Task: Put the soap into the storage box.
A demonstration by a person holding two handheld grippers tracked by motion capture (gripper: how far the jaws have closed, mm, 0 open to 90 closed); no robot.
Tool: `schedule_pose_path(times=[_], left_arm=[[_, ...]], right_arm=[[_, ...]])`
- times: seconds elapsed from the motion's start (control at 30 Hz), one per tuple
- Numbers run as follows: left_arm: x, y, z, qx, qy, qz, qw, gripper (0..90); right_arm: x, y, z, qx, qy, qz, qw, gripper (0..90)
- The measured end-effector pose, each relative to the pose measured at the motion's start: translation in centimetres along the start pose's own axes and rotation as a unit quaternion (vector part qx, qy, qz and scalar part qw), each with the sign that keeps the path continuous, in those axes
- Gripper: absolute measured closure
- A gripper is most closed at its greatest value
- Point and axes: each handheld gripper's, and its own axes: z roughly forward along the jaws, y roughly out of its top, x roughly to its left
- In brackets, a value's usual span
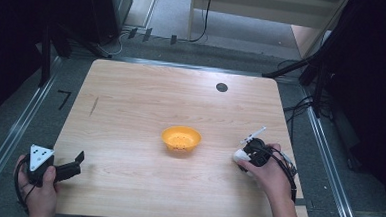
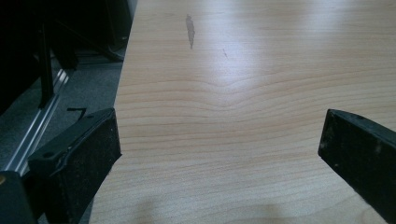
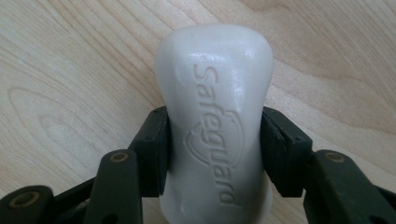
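Pale wood table [image 1: 131, 105] under dark surroundings, with an orange bowl [image 1: 181, 138] sitting near its middle. Your right gripper [image 3: 215, 154] has its jaws clamped on a white bar of soap [image 3: 215, 93] — both pads press its sides, and the bar lies on the table right of the bowl, near the right edge. Your left gripper [image 2: 219, 149] rests at the near left corner — jaws wide apart, bare wood between them.
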Motion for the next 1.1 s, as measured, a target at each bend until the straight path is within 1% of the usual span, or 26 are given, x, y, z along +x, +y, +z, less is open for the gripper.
schedule_pose_path(times=[0.07, 0.17, 0.3, 0.67, 0.7, 0.73, 0.77, 0.87, 0.9, 1.0, 1.03, 1.07, 1.1], left_arm=[[0.0, 0.0, 0.0, 0.001, -0.001, 0.000, 1.0000, 0.0], [0.0, 0.0, 0.0, 0.001, 0.000, 0.001, 1.0000, 0.0], [0.0, 0.0, 0.0, 0.000, 0.000, 0.000, 1.0000, 0.0], [0.0, 0.0, 0.0, 0.001, 0.000, 0.000, 1.0000, 0.0], [0.0, 0.0, 0.0, 0.000, 0.000, 0.000, 1.0000, 0.0], [0.0, 0.0, 0.0, 0.000, 0.000, 0.000, 1.0000, 0.0], [0.0, 0.0, 0.0, 0.001, -0.001, 0.000, 1.0000, 0.0], [0.0, 0.0, 0.0, 0.001, -0.001, 0.002, 1.0000, 0.0], [0.0, 0.0, 0.0, 0.002, -0.001, 0.002, 1.0000, 0.0], [0.0, 0.0, 0.0, 0.002, -0.001, 0.001, 1.0000, 0.0], [0.0, 0.0, 0.0, 0.002, 0.000, 0.000, 1.0000, 0.0], [0.0, 0.0, 0.0, 0.002, 0.000, 0.000, 1.0000, 0.0], [0.0, 0.0, 0.0, 0.001, 0.000, 0.000, 1.0000, 0.0]], right_arm=[[0.0, -0.1, 0.0, -0.005, 0.001, -0.002, 1.0000, 49.3], [-0.2, -0.3, 0.0, -0.012, 0.003, 0.002, 0.9999, 49.6], [-0.3, -0.1, 0.0, -0.009, 0.003, 0.003, 1.0000, 49.9], [-0.3, 0.1, 0.0, -0.001, 0.003, -0.006, 1.0000, 50.7], [-0.2, 0.2, 0.0, -0.001, 0.001, -0.014, 0.9999, 50.8], [-0.2, 0.2, 0.0, -0.001, 0.001, -0.014, 0.9999, 50.8], [-0.1, 0.2, -0.1, -0.006, 0.008, -0.018, 0.9998, 50.9], [0.1, 0.4, -0.3, -0.008, 0.011, -0.024, 0.9996, 51.0], [0.2, 0.6, -0.6, -0.011, 0.010, -0.028, 0.9995, 50.9], [0.2, 0.8, -1.0, -0.016, 0.010, -0.031, 0.9994, 51.0], [0.3, 1.1, -1.5, -0.022, 0.010, -0.036, 0.9990, 51.0], [0.3, 1.1, -1.5, -0.022, 0.010, -0.036, 0.9990, 51.0], [0.4, 1.4, -1.8, -0.028, 0.008, -0.041, 0.9988, 51.0]])
